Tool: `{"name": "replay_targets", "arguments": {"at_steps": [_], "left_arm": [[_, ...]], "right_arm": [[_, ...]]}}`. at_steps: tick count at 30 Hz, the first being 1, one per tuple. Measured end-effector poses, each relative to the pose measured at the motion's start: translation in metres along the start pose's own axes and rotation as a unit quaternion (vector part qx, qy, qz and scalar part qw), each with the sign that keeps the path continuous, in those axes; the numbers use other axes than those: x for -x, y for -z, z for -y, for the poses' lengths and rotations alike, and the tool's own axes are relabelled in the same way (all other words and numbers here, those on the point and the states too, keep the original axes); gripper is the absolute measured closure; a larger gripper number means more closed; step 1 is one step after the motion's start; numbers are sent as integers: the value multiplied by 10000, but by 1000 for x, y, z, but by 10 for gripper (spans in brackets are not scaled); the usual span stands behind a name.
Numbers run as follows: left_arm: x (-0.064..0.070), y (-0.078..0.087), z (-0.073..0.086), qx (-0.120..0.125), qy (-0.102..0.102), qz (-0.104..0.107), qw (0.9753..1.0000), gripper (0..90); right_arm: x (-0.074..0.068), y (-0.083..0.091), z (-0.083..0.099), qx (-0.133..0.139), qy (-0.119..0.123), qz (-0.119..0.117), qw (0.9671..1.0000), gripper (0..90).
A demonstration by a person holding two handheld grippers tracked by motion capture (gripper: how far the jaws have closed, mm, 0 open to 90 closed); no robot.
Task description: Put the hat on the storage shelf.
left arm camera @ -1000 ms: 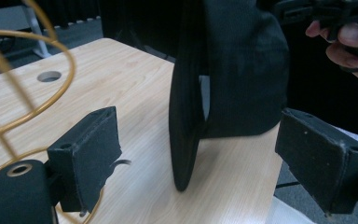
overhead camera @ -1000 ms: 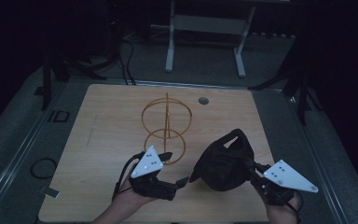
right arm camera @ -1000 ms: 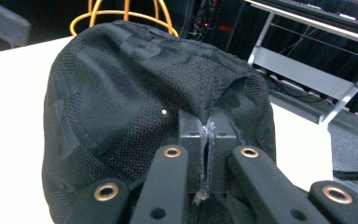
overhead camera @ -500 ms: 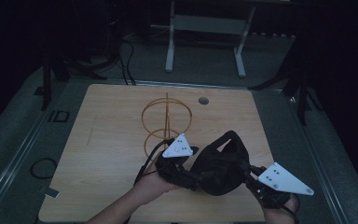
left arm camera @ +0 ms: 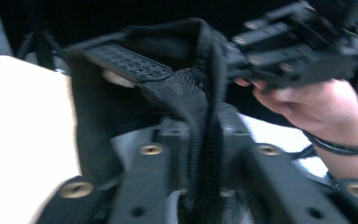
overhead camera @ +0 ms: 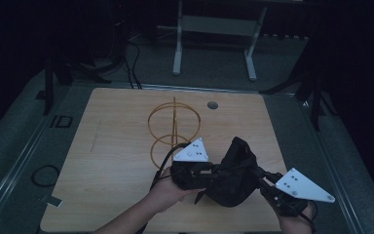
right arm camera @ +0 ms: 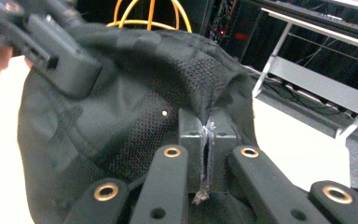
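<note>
black cap (overhead camera: pixel 233 175) hanging above desk (overhead camera: pixel 107 161), stretched between both sets of jaws. right gripper (right arm camera: pixel 208 140) pinching mesh edge, jaws nearly closed on it. left gripper (left arm camera: pixel 204 154) clamping fabric fold opposite, likely spreading cap open for wire stand (overhead camera: pixel 173 127) beyond jaws.

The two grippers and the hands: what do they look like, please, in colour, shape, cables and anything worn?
Both grippers are black, each topped by a pale grey three-cornered plate with small dark dots: left gripper, right gripper. Their black fingers carry brass-coloured rivets. A black cable trails from the left one. The right wrist wears a thin dark band; no sleeves are visible.
</note>
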State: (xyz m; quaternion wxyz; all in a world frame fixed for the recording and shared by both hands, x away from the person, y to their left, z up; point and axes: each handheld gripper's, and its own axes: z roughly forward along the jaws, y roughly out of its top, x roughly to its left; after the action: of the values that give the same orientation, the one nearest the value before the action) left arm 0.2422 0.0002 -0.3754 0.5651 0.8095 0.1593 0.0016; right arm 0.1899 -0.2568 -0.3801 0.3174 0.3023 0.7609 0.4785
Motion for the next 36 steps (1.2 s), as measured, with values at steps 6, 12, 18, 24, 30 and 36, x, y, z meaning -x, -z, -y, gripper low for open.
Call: {"name": "replay_targets", "arguments": {"at_steps": [6,12,18,24,30,36], "left_arm": [[13,3,-5,102,-339,-96,9993,862],[15,6,-5,176,-404,-157,9989,866],[19,8,-8,242,-522,-221,9981,868],[23,14,-11,356,-636,-314,9968,869],[30,18,-14,495,-803,-338,9950,868],[40,14,-13,655,-1068,-158,9920,868]], "right_arm": [[3,4,-3,95,-60,-195,9997,876],[10,7,-6,162,-207,-443,9987,867],[16,12,-8,174,-252,-583,9978,793],[30,26,-9,251,-421,-804,9956,641],[45,33,-3,168,-700,-1316,9887,455],[49,24,-2,92,-807,-1612,9836,387]]}}
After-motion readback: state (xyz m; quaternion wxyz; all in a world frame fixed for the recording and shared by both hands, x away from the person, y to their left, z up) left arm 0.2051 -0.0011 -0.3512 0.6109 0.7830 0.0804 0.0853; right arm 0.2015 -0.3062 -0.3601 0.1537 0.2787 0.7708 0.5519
